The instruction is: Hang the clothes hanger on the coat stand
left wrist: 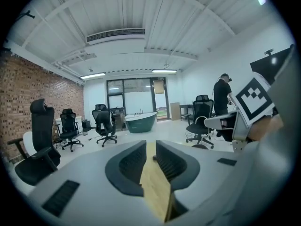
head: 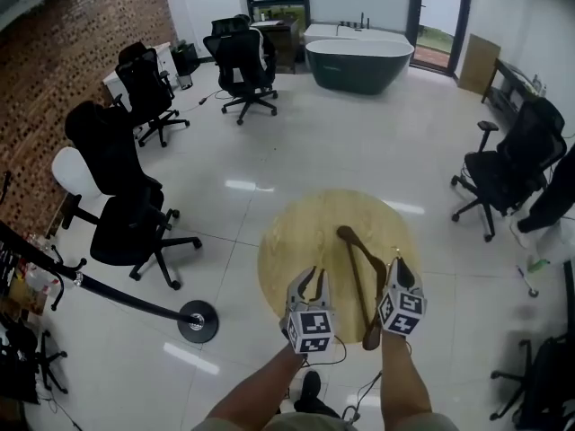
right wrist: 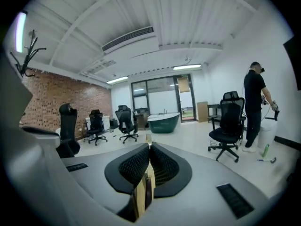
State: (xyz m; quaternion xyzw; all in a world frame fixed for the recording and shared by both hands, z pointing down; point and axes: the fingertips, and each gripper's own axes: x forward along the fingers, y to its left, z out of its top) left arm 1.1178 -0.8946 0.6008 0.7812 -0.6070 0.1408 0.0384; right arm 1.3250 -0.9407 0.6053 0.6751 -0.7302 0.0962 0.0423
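Observation:
The wooden clothes hanger hangs above the round wooden table, lying lengthwise away from me. My right gripper is shut on one arm of it; in the right gripper view a thin strip of the hanger is pinched between the closed pads. My left gripper hovers beside it on the left, open and empty, and the table's wood shows through its gap. The black coat stand leans across the lower left of the head view, its round base on the floor. Its hooks show at upper left in the right gripper view.
Black office chairs stand left of the table, more at the back and one at the right. A dark green bathtub sits at the far wall. A person in black stands at the right. Brick wall on the left.

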